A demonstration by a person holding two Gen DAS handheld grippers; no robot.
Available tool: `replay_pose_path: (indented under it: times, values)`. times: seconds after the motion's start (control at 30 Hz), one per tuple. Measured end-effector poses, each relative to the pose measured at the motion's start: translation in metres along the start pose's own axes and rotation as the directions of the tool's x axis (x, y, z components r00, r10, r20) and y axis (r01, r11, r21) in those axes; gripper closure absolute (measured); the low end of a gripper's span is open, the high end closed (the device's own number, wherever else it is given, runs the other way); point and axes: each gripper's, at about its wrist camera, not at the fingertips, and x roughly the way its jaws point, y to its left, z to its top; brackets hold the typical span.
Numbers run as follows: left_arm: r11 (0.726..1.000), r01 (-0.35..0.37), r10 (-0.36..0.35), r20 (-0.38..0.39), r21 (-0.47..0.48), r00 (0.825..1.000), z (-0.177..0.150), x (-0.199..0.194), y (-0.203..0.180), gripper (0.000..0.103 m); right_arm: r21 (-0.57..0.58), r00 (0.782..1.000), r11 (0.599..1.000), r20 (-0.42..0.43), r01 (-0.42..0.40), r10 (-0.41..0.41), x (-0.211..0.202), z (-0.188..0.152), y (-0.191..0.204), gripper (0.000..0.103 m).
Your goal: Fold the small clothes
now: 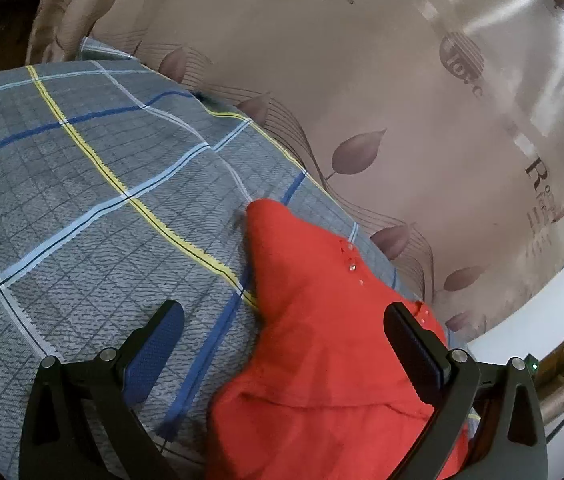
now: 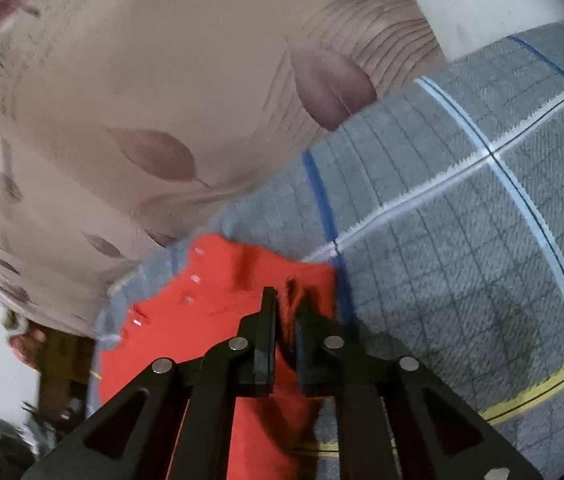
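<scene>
Red garment (image 1: 314,344) spread on a grey checked blanket (image 1: 82,208), near that blanket's edge where it meets a shiny beige sheet with leaf print (image 1: 382,92)

Seen from the left wrist: left gripper (image 1: 286,320) with jaws standing wide apart, nothing clamped between them; the blue-padded finger over bare blanket, the other finger over the red cloth near a short row of small clear buttons (image 1: 352,268); a pointed corner of the garment reaching up and away past the fingertips; a fold or hem line crossing the cloth lower down, between the two fingers; contact of the fingertips with the fabric not clear

Seen from the right wrist: right gripper (image 2: 287,304) with jaws nearly together, a narrow gap left, a raised ridge of red fabric (image 2: 202,320) bunched in that gap; whether the pads press on the ridge or merely flank it, not clear through the blur; the same row of buttons (image 2: 190,300) off to the left of the fingers; checked blanket (image 2: 462,220) to the right and ahead, leaf-print sheet (image 2: 122,100) beyond; white wall strip (image 2: 474,0) at the top edge
</scene>
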Motion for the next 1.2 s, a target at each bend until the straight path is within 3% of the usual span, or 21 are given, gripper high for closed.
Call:
replay_pose_path:
  times: [0.03,0.07,0.13,0.17,0.2,0.27,0.4,0.43,0.57,0.67,0.83,0.9,0.97,1.13,1.2]
  values:
    - [1.000,0.018,-0.018,-0.002,-0.001,1.000,0.001,-0.001,0.001,0.003,-0.025,1.000,1.000,-0.012,0.001,-0.001,-0.002,-0.001,0.004,0.059]
    - [0.999,0.037,-0.037,-0.005,0.003,0.999,0.000,-0.003,0.001,0.003,-0.050,1.000,0.999,-0.021,0.011,-0.013,-0.003,-0.003,0.009,0.051]
    - [0.992,0.119,-0.117,-0.042,0.043,0.992,-0.001,-0.011,-0.005,0.003,-0.125,0.998,0.992,-0.051,0.031,-0.038,-0.002,-0.013,0.019,0.048]
    - [0.984,0.160,-0.154,-0.075,0.073,0.985,-0.005,-0.017,-0.012,0.003,-0.169,0.996,0.985,-0.069,0.042,-0.055,-0.001,-0.017,0.023,0.051]
    - [0.979,0.182,-0.173,-0.098,0.090,0.980,-0.007,-0.020,-0.016,0.003,-0.222,0.993,0.972,-0.074,0.075,-0.093,0.001,-0.021,0.028,0.065]
    - [0.960,0.259,-0.236,-0.195,0.103,0.952,-0.022,-0.029,-0.026,0.003,-0.268,0.990,0.958,-0.066,0.104,-0.126,0.001,-0.025,0.032,0.089]
    - [0.955,0.282,-0.230,-0.369,0.093,0.901,-0.046,-0.011,-0.036,0.003,-0.200,0.998,0.978,-0.011,0.052,-0.056,-0.007,-0.018,0.026,0.093]
    - [0.957,0.281,-0.233,-0.375,0.078,0.897,-0.048,-0.006,-0.036,0.003,-0.186,0.999,0.982,-0.001,0.033,-0.034,-0.007,-0.017,0.026,0.093]
    - [0.965,0.248,-0.207,-0.343,0.081,0.916,-0.041,0.010,-0.041,0.003,-0.167,0.999,0.985,-0.008,0.043,-0.045,-0.001,-0.022,0.019,0.093]
    - [0.976,0.205,-0.177,-0.278,0.073,0.944,-0.031,0.015,-0.044,0.003,-0.177,0.999,0.984,0.007,0.037,-0.036,-0.003,-0.023,0.021,0.091]
    - [0.995,0.103,-0.101,-0.101,0.013,0.990,-0.014,0.004,-0.020,0.003,-0.155,1.000,0.988,0.006,0.018,-0.018,-0.010,-0.023,0.012,0.091]
    - [0.997,0.070,-0.072,-0.031,-0.037,0.997,-0.011,-0.006,-0.006,0.003,-0.153,1.000,0.988,-0.005,-0.010,0.010,-0.010,-0.024,0.012,0.091]
    - [0.997,-0.011,0.014,0.040,-0.075,0.999,-0.006,-0.017,0.008,0.003,-0.145,0.999,0.988,-0.009,-0.051,0.050,-0.010,-0.024,0.011,0.090]
    - [0.998,0.000,0.004,0.053,-0.065,0.999,-0.007,-0.024,0.008,0.003,-0.018,0.994,0.993,-0.005,-0.112,0.112,-0.012,-0.020,-0.008,0.078]
    - [0.998,0.054,-0.052,0.042,-0.038,0.998,-0.008,-0.028,-0.001,0.003,0.009,0.991,0.991,0.006,-0.132,0.132,-0.014,-0.019,-0.014,0.078]
